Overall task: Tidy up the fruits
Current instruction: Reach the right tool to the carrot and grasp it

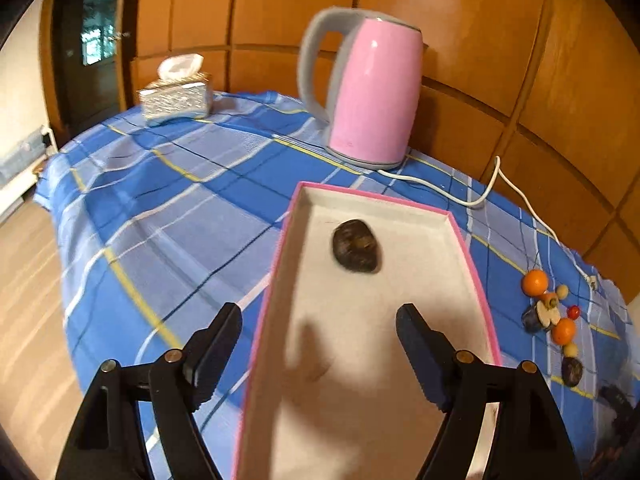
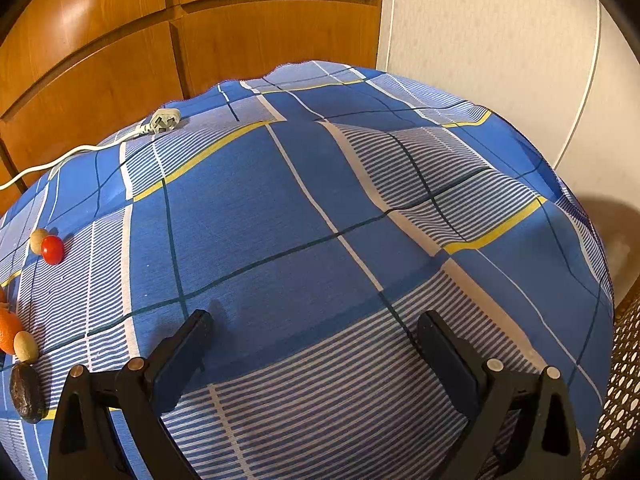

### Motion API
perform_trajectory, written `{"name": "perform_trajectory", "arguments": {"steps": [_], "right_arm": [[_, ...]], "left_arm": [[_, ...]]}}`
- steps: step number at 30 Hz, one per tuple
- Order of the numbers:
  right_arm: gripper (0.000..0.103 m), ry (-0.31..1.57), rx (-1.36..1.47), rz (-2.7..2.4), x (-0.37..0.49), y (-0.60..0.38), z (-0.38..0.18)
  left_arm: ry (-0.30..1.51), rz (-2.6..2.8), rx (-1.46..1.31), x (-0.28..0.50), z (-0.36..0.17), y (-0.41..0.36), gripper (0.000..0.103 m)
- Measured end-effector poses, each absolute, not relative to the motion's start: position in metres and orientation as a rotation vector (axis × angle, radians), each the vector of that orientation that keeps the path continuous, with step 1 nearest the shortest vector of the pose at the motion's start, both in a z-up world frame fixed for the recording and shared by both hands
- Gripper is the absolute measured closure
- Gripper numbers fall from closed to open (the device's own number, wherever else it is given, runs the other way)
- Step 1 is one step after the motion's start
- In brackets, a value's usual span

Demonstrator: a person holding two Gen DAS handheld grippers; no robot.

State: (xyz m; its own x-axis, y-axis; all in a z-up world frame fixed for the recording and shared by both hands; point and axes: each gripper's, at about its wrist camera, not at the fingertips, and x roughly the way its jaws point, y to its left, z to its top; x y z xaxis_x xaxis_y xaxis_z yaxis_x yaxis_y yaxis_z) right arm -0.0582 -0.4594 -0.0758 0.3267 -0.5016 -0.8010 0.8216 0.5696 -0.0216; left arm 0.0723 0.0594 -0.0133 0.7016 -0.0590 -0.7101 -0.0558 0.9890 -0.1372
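A pink-rimmed box tray [image 1: 472, 264] lies on the blue plaid cloth, with one dark wrinkled fruit [image 1: 357, 245] inside near its far end. My left gripper [image 1: 320, 326] is open and empty above the tray's near half. Loose fruits lie to the tray's right: two oranges [image 1: 535, 282], a red cherry tomato [image 1: 573, 311], a dark plum [image 1: 532, 319], a dark wrinkled fruit [image 1: 572, 371] and pale small ones. My right gripper [image 2: 314, 332] is open and empty over bare cloth. At its left edge lie the tomato [image 2: 52, 249], an orange [image 2: 7, 332] and a dark fruit [image 2: 26, 393].
A pink kettle [image 1: 368, 88] stands behind the tray, its white cord [image 1: 516, 196] trailing right to a plug [image 2: 164, 121]. A silver tissue box [image 1: 176, 94] sits at the far left. Wooden panels back the table. The cloth drops off at the table edges.
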Motion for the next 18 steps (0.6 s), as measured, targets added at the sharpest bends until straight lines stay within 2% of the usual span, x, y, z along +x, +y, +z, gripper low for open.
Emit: {"name": "perform_trajectory", "arguments": {"steps": [3, 4, 6, 9, 12, 14, 18], "right_arm": [[0.014, 0.88, 0.435, -0.877, -0.057, -0.456, -0.071], [0.023, 0.878, 0.441, -0.839, -0.055, -0.452, -0.067], [0.03, 0.871, 0.472, -0.749, -0.048, -0.445, -0.06], [0.035, 0.864, 0.455, -0.575, -0.027, -0.42, -0.044], [0.049, 0.889, 0.442, -0.343, 0.002, -0.385, -0.034], [0.055, 0.906, 0.434, -0.213, 0.022, -0.361, -0.028], [0.056, 0.934, 0.429, -0.039, 0.059, -0.323, -0.019]], "left_arm": [[0.774, 0.031, -0.163, 0.053, -0.016, 0.069, 0.015], [0.771, 0.039, -0.168, 0.049, -0.017, 0.071, 0.013], [0.779, 0.057, -0.189, 0.043, -0.022, 0.076, 0.011], [0.804, 0.078, -0.213, 0.038, -0.031, 0.08, 0.01], [0.827, 0.092, -0.239, 0.032, -0.038, 0.086, 0.007], [0.837, 0.113, -0.254, 0.029, -0.042, 0.094, 0.007], [0.851, 0.218, -0.313, 0.019, -0.049, 0.132, 0.007]]}}
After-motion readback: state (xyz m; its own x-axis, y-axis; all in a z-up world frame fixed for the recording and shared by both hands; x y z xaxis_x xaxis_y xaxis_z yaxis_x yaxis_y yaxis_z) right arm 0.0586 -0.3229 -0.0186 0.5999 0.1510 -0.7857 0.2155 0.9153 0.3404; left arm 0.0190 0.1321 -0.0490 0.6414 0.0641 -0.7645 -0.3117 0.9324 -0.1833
